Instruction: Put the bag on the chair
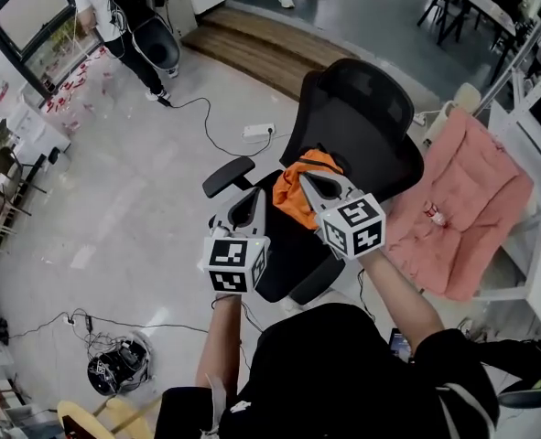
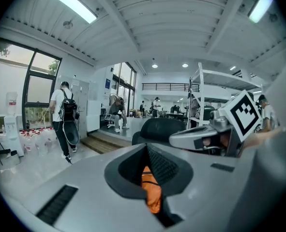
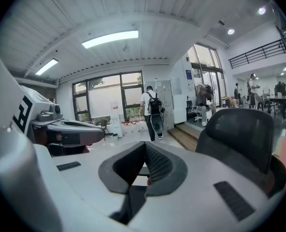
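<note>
An orange bag (image 1: 295, 198) lies crumpled on the seat of a black mesh office chair (image 1: 362, 117). My left gripper (image 1: 251, 201) hovers over the seat's left front, just left of the bag, and its jaws are shut with nothing in them. In the left gripper view the bag (image 2: 151, 190) shows through the slit under the shut left gripper (image 2: 147, 151), with the chair back (image 2: 164, 128) beyond. My right gripper (image 1: 312, 180) hangs above the bag's top. Its jaws (image 3: 145, 149) meet, no orange shows between them, and the chair (image 3: 239, 129) stands to its right.
A pink padded cover (image 1: 471, 199) drapes over a white rack right of the chair. A power strip (image 1: 258, 131) and its cable lie on the floor behind it. A person with a backpack (image 1: 124, 16) stands far left. A tangle of cables and a dark device (image 1: 119, 369) sit lower left.
</note>
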A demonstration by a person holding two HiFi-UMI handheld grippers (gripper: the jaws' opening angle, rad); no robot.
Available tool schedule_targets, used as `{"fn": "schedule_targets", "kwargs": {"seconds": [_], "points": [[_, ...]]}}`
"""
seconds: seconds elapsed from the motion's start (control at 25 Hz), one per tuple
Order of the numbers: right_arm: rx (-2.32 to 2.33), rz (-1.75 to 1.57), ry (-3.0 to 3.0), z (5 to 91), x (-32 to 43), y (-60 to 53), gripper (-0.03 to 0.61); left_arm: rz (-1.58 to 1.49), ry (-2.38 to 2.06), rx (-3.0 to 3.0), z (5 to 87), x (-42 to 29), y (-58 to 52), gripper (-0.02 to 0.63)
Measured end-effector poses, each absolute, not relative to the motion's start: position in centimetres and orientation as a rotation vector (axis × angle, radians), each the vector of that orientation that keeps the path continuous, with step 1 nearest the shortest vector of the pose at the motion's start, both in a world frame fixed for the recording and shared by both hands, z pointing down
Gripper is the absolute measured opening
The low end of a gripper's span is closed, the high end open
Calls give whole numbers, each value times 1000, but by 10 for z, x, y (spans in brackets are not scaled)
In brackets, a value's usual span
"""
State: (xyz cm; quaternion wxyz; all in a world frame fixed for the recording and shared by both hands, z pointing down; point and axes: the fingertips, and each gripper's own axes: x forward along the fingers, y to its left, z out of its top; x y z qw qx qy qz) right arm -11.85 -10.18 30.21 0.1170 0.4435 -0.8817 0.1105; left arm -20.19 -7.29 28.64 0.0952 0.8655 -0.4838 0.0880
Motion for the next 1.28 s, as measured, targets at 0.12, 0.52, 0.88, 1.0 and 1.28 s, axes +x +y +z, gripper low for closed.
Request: {"fn": "schedule_targets", "kwargs": {"seconds": [0.12, 0.52, 0.88, 1.0, 1.28], "points": [[1329, 295, -2618, 278, -124, -93, 2, 214, -1453, 2597, 267, -208, -59, 11], [1339, 172, -2745, 217, -140, -66, 2, 95, -1538, 2607, 221, -227, -29, 11], [1356, 107, -2803, 195, -125, -62, 2, 38, -1606, 2639, 191, -213, -27, 11], [1340, 105, -2810, 193, -117, -61, 2, 34, -1615, 2637, 188, -203, -27, 11], [1330, 112, -2822, 191, -106, -60, 2, 37, -1648, 2624, 186, -194, -24, 12]]}}
